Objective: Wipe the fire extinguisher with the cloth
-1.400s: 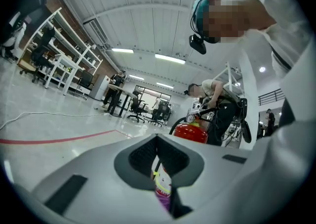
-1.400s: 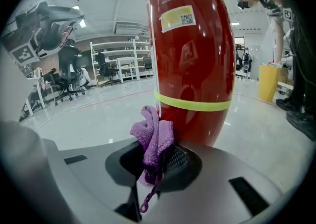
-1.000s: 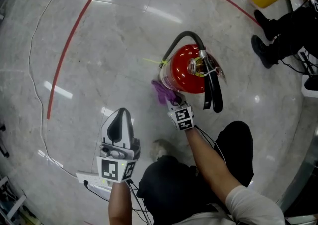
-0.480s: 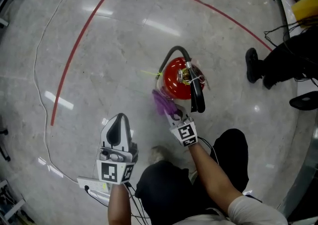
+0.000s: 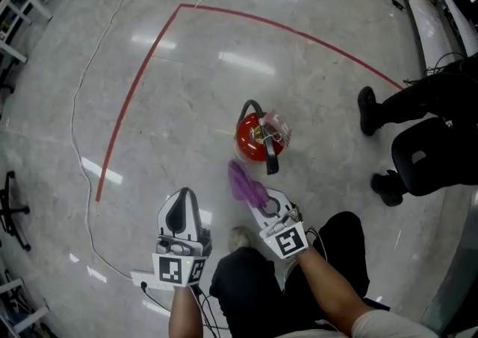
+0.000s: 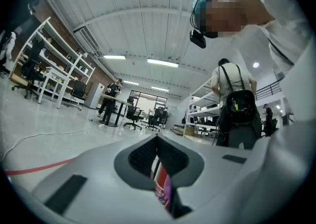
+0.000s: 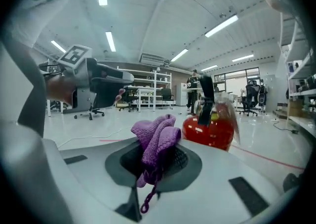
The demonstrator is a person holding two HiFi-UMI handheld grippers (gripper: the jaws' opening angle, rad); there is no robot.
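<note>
Purple knitted cloth [image 5: 243, 182] clamped in our right hand-held gripper [image 5: 260, 198] may slip against the red cylindrical fire extinguisher [image 5: 250, 144]; left hand-held gripper [image 5: 181, 196] clenched, empty.

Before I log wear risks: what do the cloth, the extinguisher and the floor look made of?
Cloth: purple knit or microfibre, fuzzy, with a loose thread.
Extinguisher: likely painted metal, glossy red with highlights.
Floor: polished stone or tile; it mirrors ceiling lights.

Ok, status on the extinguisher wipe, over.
Right tool shut on cloth; left tool shut, empty. Cloth short of the extinguisher, not touching. Bare floor between; person off to the right.
</note>
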